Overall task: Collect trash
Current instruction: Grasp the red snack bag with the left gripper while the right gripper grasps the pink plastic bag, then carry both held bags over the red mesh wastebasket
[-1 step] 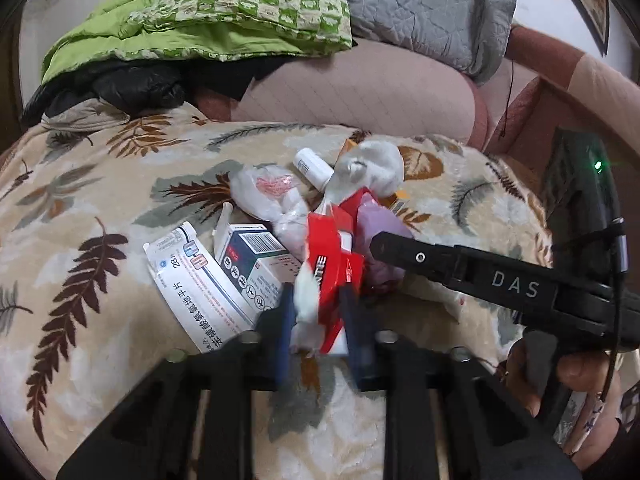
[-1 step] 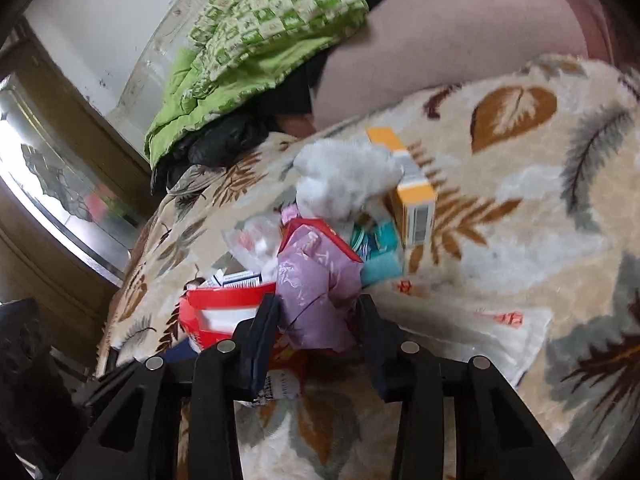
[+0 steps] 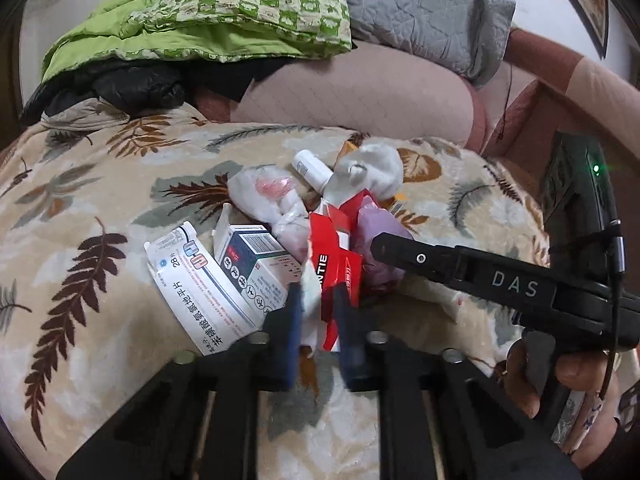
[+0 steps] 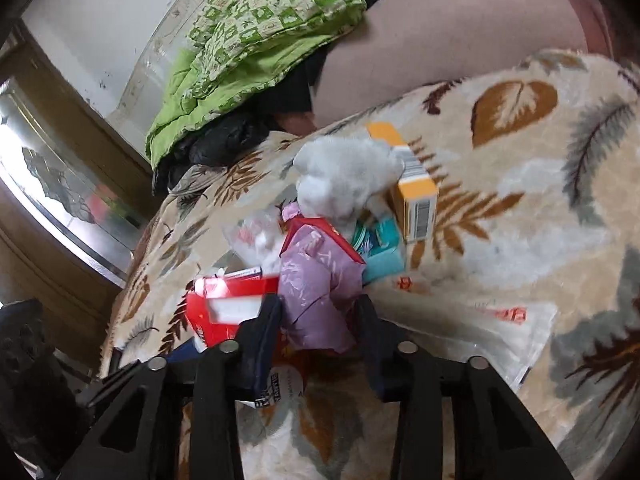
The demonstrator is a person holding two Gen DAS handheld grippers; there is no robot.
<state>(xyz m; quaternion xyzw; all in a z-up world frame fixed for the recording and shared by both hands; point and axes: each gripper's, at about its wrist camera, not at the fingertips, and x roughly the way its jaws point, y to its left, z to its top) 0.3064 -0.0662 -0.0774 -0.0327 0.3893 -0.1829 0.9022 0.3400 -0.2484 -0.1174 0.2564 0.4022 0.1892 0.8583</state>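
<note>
Your trash sits heaped on the cream leaf-print fleece blanket (image 3: 100, 208), below a green checked quilt (image 3: 224, 12). Your right gripper (image 4: 320, 320) reaches level into the heap from the right, its fingers pressed either side of the crumpled lilac plastic bag (image 4: 316, 292); your bare hand (image 3: 560, 376) wraps its handle. Your left gripper (image 3: 316, 312) comes in low from the near edge, fingers clamped on the torn red-and-white carton (image 3: 334, 264). Beside it lie two medicine boxes: one long white (image 3: 192, 284), one dark-printed (image 3: 256, 260). One orange-and-white box (image 4: 412, 188) and one white crumpled tissue wad (image 4: 344, 176) lie behind.
</note>
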